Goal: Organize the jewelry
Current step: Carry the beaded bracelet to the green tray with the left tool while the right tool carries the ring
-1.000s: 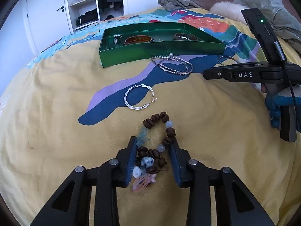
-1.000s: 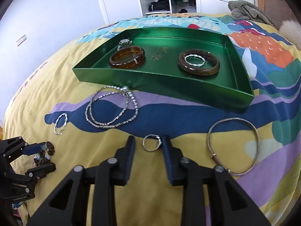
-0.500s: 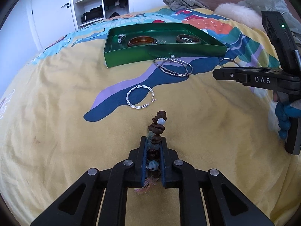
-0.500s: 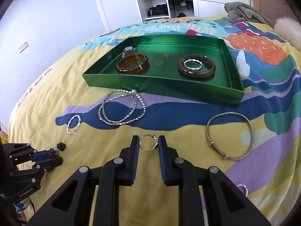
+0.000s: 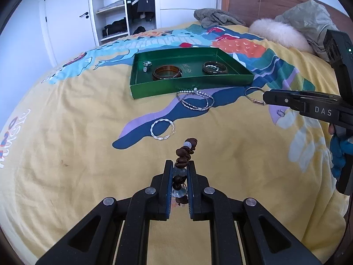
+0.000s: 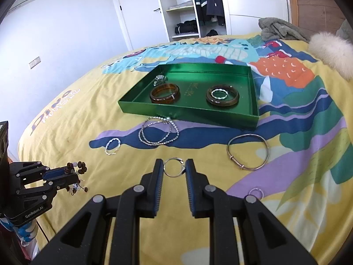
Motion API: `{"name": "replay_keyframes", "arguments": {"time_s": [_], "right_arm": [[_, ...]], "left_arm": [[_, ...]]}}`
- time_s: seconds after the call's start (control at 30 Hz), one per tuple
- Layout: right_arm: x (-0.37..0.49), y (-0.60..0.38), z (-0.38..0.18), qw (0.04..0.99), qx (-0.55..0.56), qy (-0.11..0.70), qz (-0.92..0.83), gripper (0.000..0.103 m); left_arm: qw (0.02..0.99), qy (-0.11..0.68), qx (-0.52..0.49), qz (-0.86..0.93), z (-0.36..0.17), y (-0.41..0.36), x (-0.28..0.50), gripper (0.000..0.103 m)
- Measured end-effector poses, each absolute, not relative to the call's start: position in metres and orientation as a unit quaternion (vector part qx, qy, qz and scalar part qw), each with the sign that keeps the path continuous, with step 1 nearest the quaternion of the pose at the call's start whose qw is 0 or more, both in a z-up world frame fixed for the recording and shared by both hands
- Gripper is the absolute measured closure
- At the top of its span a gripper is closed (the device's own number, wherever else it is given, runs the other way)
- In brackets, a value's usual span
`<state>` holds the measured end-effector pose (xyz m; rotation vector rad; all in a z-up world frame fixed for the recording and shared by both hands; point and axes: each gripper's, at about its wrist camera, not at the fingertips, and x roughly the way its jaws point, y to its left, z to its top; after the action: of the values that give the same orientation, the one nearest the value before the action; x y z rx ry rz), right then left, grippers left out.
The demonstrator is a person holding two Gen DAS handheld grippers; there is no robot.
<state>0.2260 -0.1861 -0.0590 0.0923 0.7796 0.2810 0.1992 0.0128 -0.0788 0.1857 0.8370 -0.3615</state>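
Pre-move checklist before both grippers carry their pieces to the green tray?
1. Left gripper shut on beaded bracelet: ok.
2. Right gripper shut on silver ring: ok.
3. Bracelet's tassel end hangs loose below the jaws, snag risk: not ok.
4. Free floor in green tray between amber bangle and dark bangle: ok.
5. Silver chain lies against tray's front wall, on the path: not ok.
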Motion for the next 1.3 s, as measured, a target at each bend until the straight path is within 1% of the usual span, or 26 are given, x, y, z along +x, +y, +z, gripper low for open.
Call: {"name": "replay_keyframes", "arguments": {"time_s": [0.87, 1.3], "right_arm": [[0.143, -0.166, 0.023, 0.940, 0.014, 0.307, 0.150, 0.084], [0.113, -0.165, 0.056, 0.950, 0.003, 0.273, 0.152, 0.084]], "left_arm": [[0.928, 0.330, 0.069, -0.160, -0.002, 0.030, 0.130, 0.091], [0.939, 0.297, 0.061, -0.159, 0.032, 0.033, 0.115, 0.091]]}}
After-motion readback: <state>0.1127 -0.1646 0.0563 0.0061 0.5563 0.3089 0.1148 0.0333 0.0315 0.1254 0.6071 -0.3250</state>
